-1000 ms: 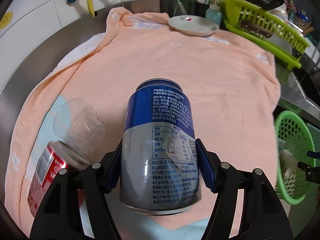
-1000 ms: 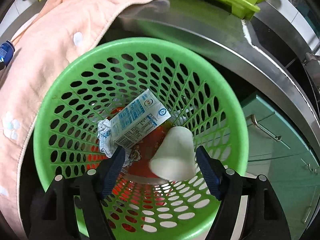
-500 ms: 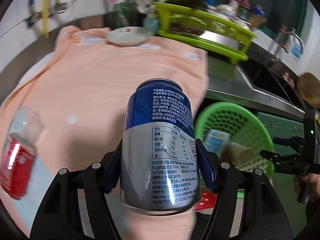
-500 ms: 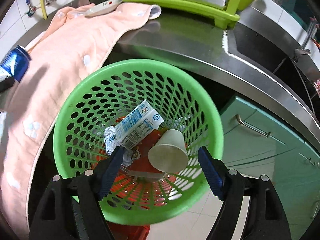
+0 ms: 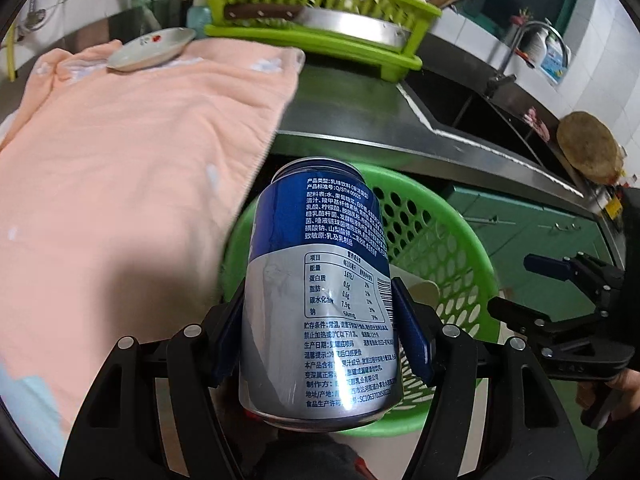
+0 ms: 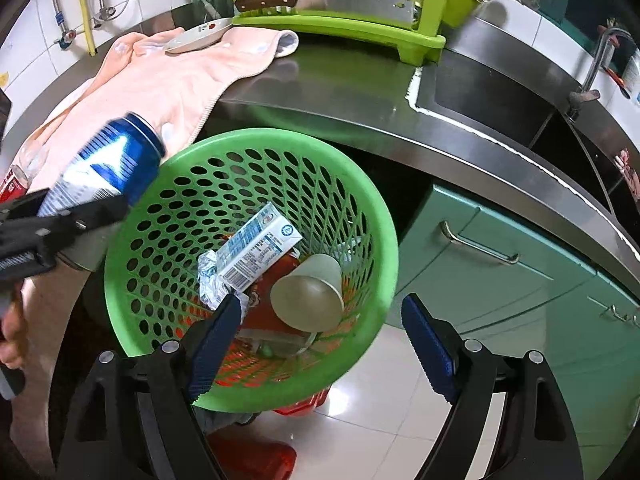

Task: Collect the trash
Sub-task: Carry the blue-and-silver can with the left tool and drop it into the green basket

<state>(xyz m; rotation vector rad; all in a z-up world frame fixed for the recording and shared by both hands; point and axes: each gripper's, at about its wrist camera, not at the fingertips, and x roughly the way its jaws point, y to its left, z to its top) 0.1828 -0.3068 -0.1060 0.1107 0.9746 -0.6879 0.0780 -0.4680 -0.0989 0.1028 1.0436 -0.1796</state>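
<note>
My left gripper (image 5: 318, 324) is shut on a blue and silver drink can (image 5: 320, 280) and holds it over the near rim of the green mesh basket (image 5: 460, 248). The can also shows in the right wrist view (image 6: 104, 168), at the basket's left rim. The basket (image 6: 192, 160) holds a milk carton (image 6: 260, 248), a paper cup (image 6: 310, 296) and crumpled foil (image 6: 210, 280). My right gripper (image 6: 324, 336) is open and empty above the basket's near right edge. A red can (image 6: 12, 186) and a clear cup (image 6: 34, 156) lie on the towel at far left.
A peach towel (image 5: 120, 160) covers the steel counter (image 6: 340, 92). A plate (image 5: 150, 48) sits at its back. A lime dish rack (image 5: 316, 12) with a cleaver stands behind. A sink (image 6: 500, 96) lies to the right, green cabinets (image 6: 500, 264) below.
My left gripper has carried the blue can right, off the towel and over the basket. My right gripper has pulled back and up from the basket, still open.
</note>
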